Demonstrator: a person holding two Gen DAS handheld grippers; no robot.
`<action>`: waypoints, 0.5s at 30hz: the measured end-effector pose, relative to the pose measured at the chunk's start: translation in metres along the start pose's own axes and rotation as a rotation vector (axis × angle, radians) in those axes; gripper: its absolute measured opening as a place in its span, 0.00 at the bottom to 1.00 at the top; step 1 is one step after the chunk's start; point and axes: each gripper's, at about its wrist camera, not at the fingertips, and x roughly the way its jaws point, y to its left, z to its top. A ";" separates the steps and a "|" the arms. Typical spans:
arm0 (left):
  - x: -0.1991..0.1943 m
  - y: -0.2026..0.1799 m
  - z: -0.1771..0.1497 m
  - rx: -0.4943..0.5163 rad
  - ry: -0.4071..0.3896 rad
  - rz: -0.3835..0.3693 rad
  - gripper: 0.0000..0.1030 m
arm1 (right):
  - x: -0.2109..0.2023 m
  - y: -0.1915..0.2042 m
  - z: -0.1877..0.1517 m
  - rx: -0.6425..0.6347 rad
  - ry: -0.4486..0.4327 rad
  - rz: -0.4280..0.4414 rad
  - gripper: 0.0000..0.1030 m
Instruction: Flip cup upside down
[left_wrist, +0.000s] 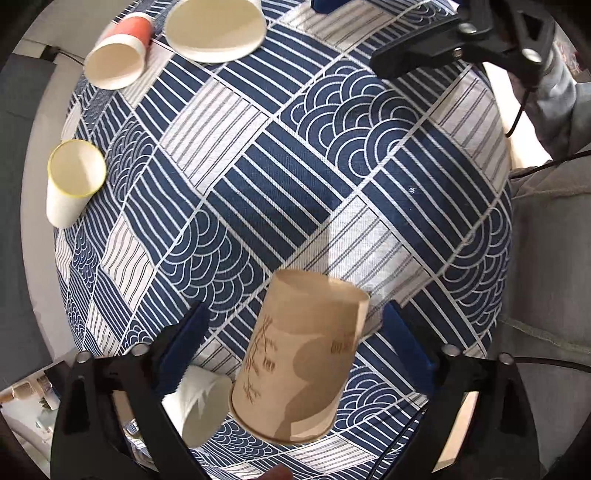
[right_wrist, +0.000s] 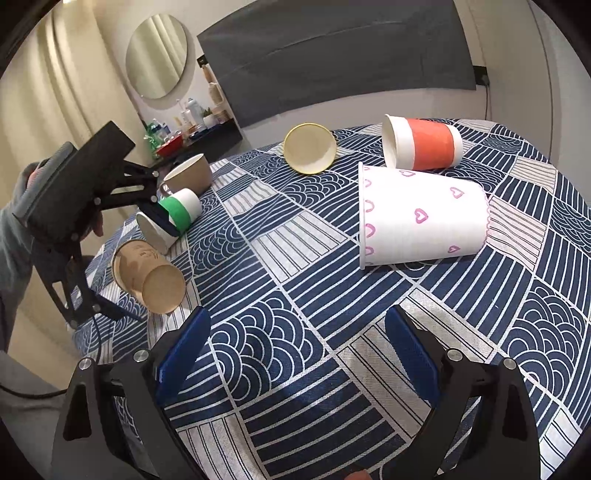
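Left gripper (left_wrist: 295, 332): spread wide, brown cup (left_wrist: 295, 358) lay on its side between the fingers, contact unclear.
Right gripper (right_wrist: 297, 347): spread, holding nothing, over surface (right_wrist: 295, 280).
Other cups: heart cup (right_wrist: 421, 218), orange cup (right_wrist: 424, 144), green cup (right_wrist: 171, 218), all lay sideways.
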 end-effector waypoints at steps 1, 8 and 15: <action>0.002 0.001 0.001 0.001 0.011 -0.007 0.83 | -0.001 -0.001 0.000 0.000 -0.003 -0.006 0.89; 0.014 0.009 -0.005 -0.038 0.058 -0.047 0.62 | -0.004 -0.008 0.000 0.016 -0.017 -0.004 0.89; 0.003 0.028 -0.020 -0.150 -0.088 0.014 0.60 | 0.000 -0.003 -0.003 0.006 -0.007 0.005 0.89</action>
